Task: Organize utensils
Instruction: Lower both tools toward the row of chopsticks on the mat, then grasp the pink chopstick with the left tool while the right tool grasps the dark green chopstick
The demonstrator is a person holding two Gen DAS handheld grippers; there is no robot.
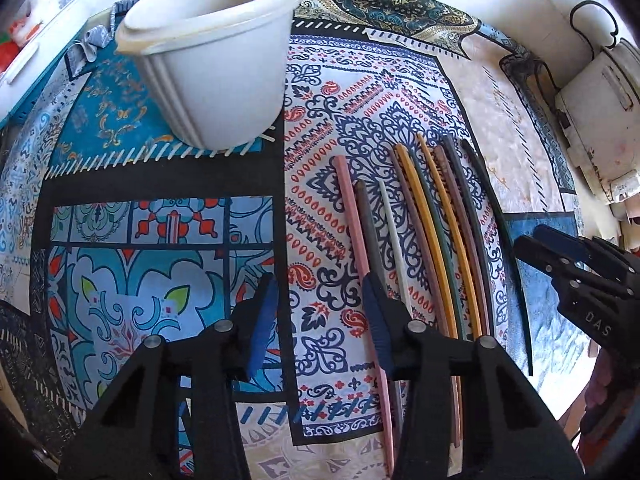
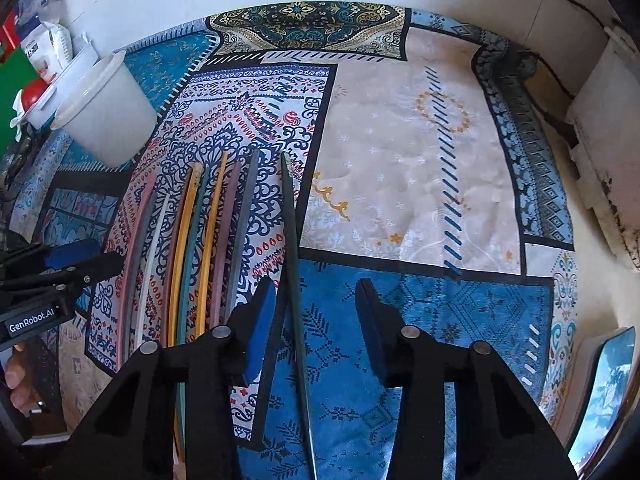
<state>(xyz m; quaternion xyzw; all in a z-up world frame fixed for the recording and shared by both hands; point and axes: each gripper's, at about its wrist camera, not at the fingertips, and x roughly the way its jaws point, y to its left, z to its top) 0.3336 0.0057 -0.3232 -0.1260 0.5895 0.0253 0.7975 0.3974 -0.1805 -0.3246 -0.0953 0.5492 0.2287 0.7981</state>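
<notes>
Left wrist view: left gripper [image 1: 320, 320] low centre, pointing down at patterned tablecloth [image 1: 160, 248]. Jaws partly apart, nothing between the blue pads [image 1: 264, 320]; right-hand pad sits just beside the pink chopstick [image 1: 352, 216], contact not clear. Row of chopsticks [image 1: 432, 232] laid side by side right of centre: pink, grey, white, brown, yellow, green, yellow, brown, dark. One dark green chopstick [image 1: 500, 232] apart from the row, further right. White plastic tub [image 1: 212, 52] upright at upper left of centre, well apart from the row. Right gripper [image 1: 560, 256] at right edge, near the lone dark chopstick. White box [image 1: 592, 120] at far right edge.

Right wrist view: right gripper [image 2: 316, 316] low centre, jaws partly apart, straddling the dark green chopstick [image 2: 294, 264]. Stick runs close along the left pad [image 2: 260, 328], clear gap to the right pad; no squeeze visible. Row of coloured chopsticks [image 2: 200, 240] left of centre on the cloth [image 2: 400, 160]. White tub [image 2: 108, 112] at upper left. Left gripper [image 2: 64, 268] entering from left edge, near the pink end of the row. Fingers of a hand [image 2: 16, 376] at lower left edge behind it. Cluttered items at top left corner, too blurred to name.
</notes>
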